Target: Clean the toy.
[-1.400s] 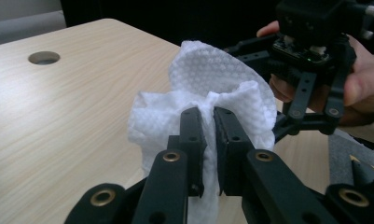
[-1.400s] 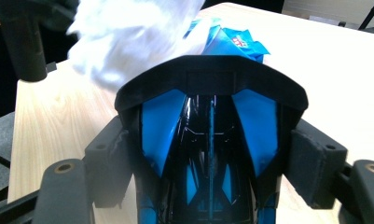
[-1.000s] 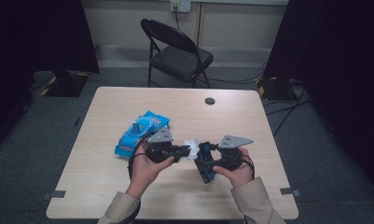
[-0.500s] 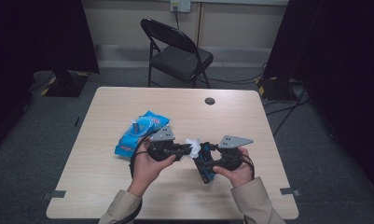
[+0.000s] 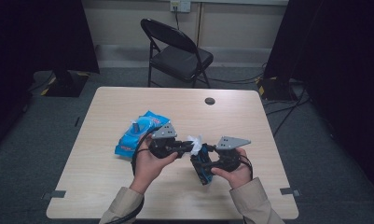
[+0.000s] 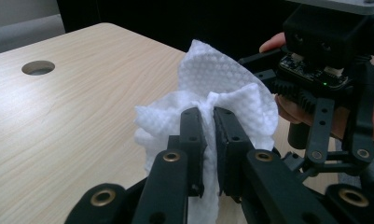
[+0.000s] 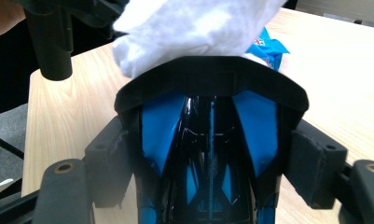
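Wooden table (image 5: pixel 105 186) at the centre: left gripper (image 5: pixel 188 148) pinches a white wipe (image 6: pixel 222 93) against the black-and-blue object (image 7: pixel 208 154) clamped by the right gripper (image 5: pixel 204 161), beside the blue wipe pack (image 5: pixel 140 133).

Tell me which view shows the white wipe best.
The left gripper view: the white wipe sits close and sharp, pinched between the fingers. The right gripper view shows it blurred at top; the high view, a small white patch.
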`<state>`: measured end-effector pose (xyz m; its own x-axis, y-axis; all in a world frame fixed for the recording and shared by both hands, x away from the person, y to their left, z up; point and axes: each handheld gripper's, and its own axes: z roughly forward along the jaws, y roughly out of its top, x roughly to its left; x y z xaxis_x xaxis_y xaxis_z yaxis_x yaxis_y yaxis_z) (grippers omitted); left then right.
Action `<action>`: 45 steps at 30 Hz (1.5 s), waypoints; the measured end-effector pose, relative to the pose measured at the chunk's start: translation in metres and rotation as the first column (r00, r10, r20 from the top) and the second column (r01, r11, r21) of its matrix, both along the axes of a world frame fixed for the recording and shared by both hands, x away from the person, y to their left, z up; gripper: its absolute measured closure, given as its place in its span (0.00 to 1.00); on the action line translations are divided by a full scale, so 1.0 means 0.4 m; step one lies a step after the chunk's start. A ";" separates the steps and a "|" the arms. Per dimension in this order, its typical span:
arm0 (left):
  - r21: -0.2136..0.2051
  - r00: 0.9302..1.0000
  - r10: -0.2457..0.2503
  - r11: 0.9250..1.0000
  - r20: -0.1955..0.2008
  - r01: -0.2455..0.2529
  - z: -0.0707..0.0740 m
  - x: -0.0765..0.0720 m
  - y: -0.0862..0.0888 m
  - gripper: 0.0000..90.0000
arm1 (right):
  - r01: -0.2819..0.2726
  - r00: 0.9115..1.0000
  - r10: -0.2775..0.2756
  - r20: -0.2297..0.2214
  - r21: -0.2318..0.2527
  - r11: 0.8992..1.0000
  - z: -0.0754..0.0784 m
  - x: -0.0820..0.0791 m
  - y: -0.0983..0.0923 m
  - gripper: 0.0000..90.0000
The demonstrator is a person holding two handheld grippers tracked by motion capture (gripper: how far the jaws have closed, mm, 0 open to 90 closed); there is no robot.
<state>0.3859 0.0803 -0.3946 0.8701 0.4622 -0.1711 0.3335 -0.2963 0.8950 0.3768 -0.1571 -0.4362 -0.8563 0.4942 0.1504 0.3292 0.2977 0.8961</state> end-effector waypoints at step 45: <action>0.048 1.000 0.015 0.999 -0.024 -0.014 -0.014 0.083 -0.073 0.92 | -0.070 0.997 0.070 0.017 -0.005 0.998 0.006 -0.030 0.026 0.28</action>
